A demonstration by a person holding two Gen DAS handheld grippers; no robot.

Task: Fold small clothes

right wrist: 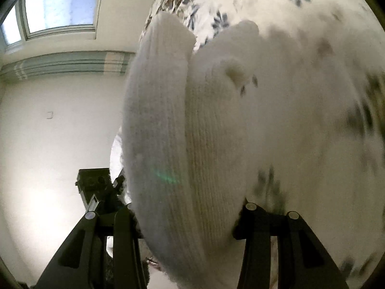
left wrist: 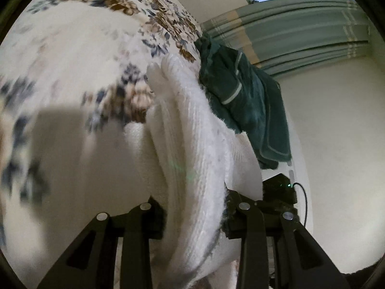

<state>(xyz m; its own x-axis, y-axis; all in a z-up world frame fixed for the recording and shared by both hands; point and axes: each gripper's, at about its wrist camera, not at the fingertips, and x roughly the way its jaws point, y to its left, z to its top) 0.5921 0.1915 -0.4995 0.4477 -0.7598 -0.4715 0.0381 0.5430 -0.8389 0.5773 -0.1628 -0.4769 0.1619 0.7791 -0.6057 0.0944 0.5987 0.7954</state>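
A white ribbed knit garment (left wrist: 192, 144) hangs lifted over the floral bedsheet (left wrist: 72, 60). My left gripper (left wrist: 195, 214) is shut on one edge of it, the knit bunched between the fingers. In the right wrist view the same white garment (right wrist: 173, 132) fills the middle, folded over on itself, and my right gripper (right wrist: 190, 219) is shut on its near edge. The fingertips of both grippers are hidden by the cloth. The other gripper's black body (right wrist: 96, 180) shows at the garment's left.
A dark green towel-like cloth (left wrist: 240, 101) lies on the bed beyond the garment. The floral sheet (right wrist: 312, 96) spreads to the right. A cream wall (left wrist: 336, 144), green striped curtain (left wrist: 288, 31) and window (right wrist: 57, 7) stand behind.
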